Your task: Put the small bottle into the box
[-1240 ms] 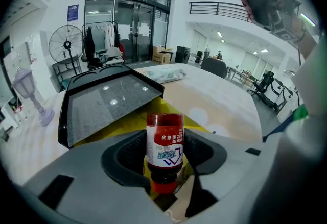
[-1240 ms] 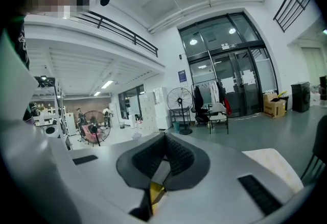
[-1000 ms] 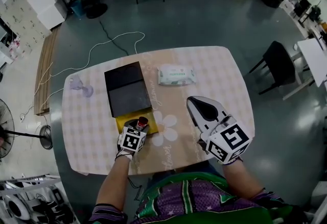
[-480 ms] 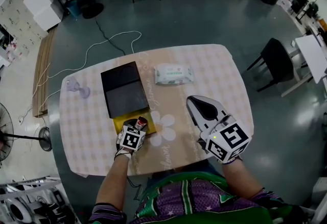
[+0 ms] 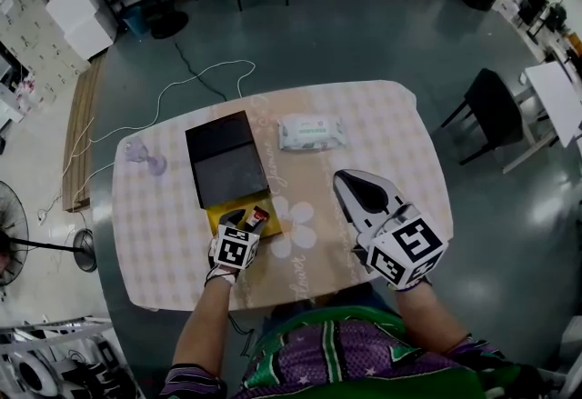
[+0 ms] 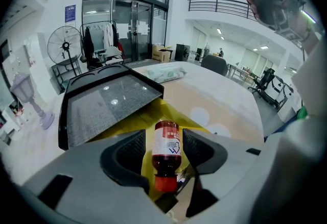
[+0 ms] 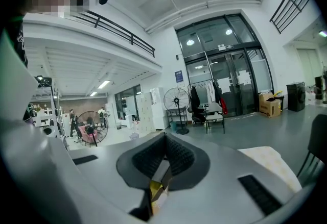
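Between the jaws of the left gripper (image 6: 164,139) lies the small bottle (image 6: 166,152), on its side, with its red cap toward the gripper. The jaws stand apart. I can see a thin gap by one pad. By the other pad it is hard to tell, but the bottle looks loose, not squeezed. It rests on the yellow inside of the box (image 6: 135,118), at the near end. So the bottle looks to be in the box, and the jaws are wide so the gripper can lift away without dragging it

The black lid (image 6: 107,98) sits over the far part of the box, and only the near yellow end is bare. I think that is why the bottle goes right there: it is the only way in

From above, the left gripper (image 5: 247,217) hangs over the near end of the box (image 5: 216,214), with the bottle (image 5: 258,217) lying slantwise in it

The right gripper (image 5: 355,188) is off to the right of the box, well apart from it, over the table (image 5: 391,124). Its jaws are pressed together and hold nothing. It looks to be just waiting out of the way

Past the far right corner of the box lies a pack of wipes (image 5: 312,132). Left of the box stands a small purple thing (image 5: 138,152). Neither is needed for this job
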`<state>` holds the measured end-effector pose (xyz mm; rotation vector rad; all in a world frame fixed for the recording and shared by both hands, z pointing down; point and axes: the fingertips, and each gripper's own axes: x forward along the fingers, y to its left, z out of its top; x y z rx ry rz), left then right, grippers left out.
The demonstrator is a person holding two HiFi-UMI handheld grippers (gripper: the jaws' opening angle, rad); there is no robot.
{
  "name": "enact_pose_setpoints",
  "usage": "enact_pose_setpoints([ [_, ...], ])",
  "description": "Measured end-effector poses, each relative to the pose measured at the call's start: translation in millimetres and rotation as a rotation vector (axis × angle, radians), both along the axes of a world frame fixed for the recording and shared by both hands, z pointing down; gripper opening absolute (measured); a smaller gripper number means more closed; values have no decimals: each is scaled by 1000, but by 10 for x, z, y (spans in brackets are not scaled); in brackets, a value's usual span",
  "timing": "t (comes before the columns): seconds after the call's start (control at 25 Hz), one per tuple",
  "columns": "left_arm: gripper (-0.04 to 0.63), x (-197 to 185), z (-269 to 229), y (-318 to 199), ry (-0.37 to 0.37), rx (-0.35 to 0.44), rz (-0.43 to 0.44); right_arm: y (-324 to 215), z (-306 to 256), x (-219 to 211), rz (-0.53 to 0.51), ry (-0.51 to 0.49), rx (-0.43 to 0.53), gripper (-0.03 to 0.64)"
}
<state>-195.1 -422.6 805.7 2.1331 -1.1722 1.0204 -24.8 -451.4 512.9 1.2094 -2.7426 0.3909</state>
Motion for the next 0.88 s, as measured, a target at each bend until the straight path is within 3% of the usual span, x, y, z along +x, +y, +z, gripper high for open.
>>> enact_pose_setpoints([
  [0.4, 242, -204, -505, 165, 31, 90, -96, 253, -155, -9, 21, 2, 15, 8],
  [0.64, 239, -325, -772, 400, 79, 127, -170, 461, -295, -18, 29, 10, 30, 8],
  [0.88, 239, -487, -1314, 609, 159, 220, -239, 646, -432, -158, 8, 67, 42, 8],
])
